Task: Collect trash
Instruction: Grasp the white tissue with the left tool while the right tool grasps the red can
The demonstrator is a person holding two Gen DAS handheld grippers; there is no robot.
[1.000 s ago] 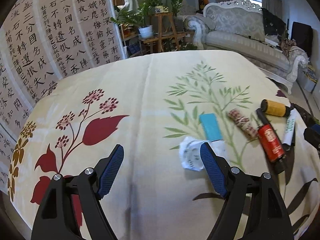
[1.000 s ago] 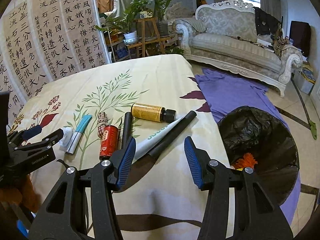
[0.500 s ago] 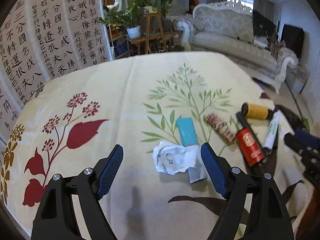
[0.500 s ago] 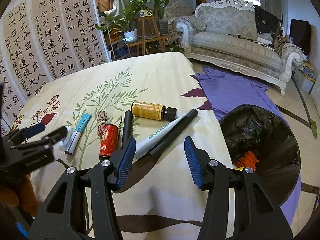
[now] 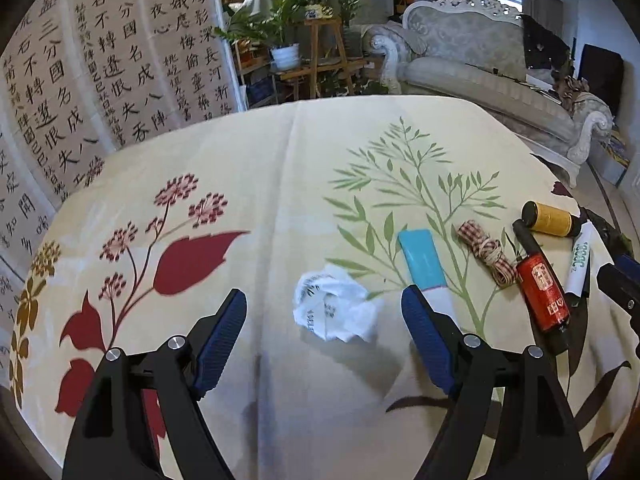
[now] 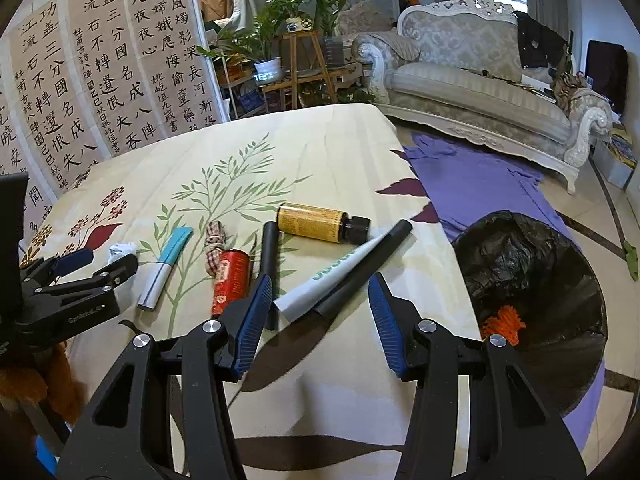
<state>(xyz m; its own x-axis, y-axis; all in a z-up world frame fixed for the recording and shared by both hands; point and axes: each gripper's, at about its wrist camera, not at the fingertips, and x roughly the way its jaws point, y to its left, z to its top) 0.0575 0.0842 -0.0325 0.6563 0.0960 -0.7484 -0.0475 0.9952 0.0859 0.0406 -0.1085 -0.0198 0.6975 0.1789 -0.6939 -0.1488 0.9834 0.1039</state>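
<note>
- Lying at the centre of the left wrist view, the crumpled white paper ball with black print (image 5: 334, 307) is seen on the cream floral tablecloth (image 5: 280, 184), framed between the two blue pads of the left gripper (image 5: 324, 320) but not touched by them.
- The left jaws are held wide apart and nothing is gripped; the right gripper (image 6: 320, 316), at lower centre of its own view, is opened about halfway and is likewise empty.
- For a clean pick, the left gripper would best be lowered until the pads flank the widest part of the ball, then closed gently, since crumpled paper is judged likely to compress and slip.
- Care should be taken with the right pad, which sits just beside the teal-and-white flat tube (image 5: 424, 270), so that it is not pinched together with the paper.
- Only the right wrist view shows the black-lined trash bin (image 6: 532, 292) at the right of the frame, beside the table edge, with something orange inside.
- Only that view shows the purple cloth (image 6: 480, 184) on the floor.
- The paper ball (image 6: 120, 249) is mostly hidden there behind the left gripper; its print is read only in the left view.
- The red cylindrical can (image 5: 542, 292) and the yellow-labelled brown bottle (image 6: 316, 222) appear in both views.
</note>
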